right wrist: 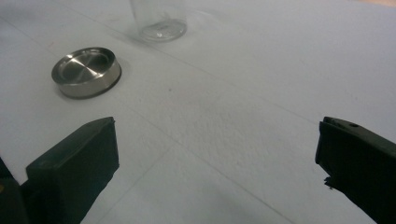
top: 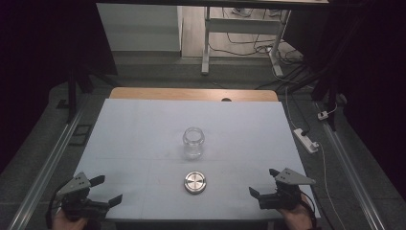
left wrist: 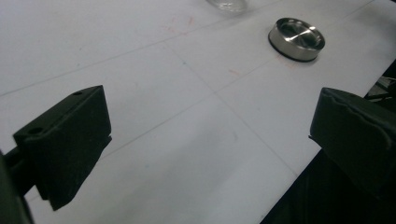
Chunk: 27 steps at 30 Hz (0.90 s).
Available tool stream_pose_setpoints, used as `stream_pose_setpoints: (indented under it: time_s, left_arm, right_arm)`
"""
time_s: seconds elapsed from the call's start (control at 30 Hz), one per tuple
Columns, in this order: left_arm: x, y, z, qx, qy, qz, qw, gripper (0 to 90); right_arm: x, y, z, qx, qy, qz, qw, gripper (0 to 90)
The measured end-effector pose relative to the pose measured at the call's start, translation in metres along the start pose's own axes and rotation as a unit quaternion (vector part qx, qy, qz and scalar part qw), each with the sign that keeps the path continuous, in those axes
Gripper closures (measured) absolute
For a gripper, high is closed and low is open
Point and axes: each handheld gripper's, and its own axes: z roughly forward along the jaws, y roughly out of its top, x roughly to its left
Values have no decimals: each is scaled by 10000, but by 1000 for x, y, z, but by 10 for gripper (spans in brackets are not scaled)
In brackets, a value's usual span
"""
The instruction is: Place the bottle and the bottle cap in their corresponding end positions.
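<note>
A clear glass jar [top: 193,142] stands upright and uncapped in the middle of the white table sheet [top: 143,129]. Its round metal lid [top: 195,182] lies flat just in front of it, apart from it. The lid [left wrist: 297,38] shows far off in the left gripper view, the jar's base [left wrist: 227,4] at the top edge. In the right gripper view the lid [right wrist: 87,71] lies left and the jar [right wrist: 159,18] behind it. My left gripper [top: 108,190] rests open at the front left corner. My right gripper [top: 263,182] rests open at the front right. Both hold nothing.
The wooden table edge [top: 191,94] shows behind the sheet. A white power strip [top: 306,140] and cables lie on the floor to the right. A desk frame [top: 239,33] stands farther back. Metal rails [top: 43,167] run along both sides of the table.
</note>
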Motion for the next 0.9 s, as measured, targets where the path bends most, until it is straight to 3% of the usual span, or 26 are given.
stream_pose_setpoints:
  time_s: [0.33,0.67,0.9]
  left_arm:
    - [4,-11,-4,174,238,-138,9995,0]
    - [4,-18,-4,466,485,-207,9975,0]
    - [4,-17,-2,618,497,-272,9965,0]
  right_arm:
    - [-5,-13,-11,136,-172,232,9995,0]
    - [-6,-19,-15,336,-259,291,9987,0]
    - [-5,-20,-14,496,-266,291,9980,0]
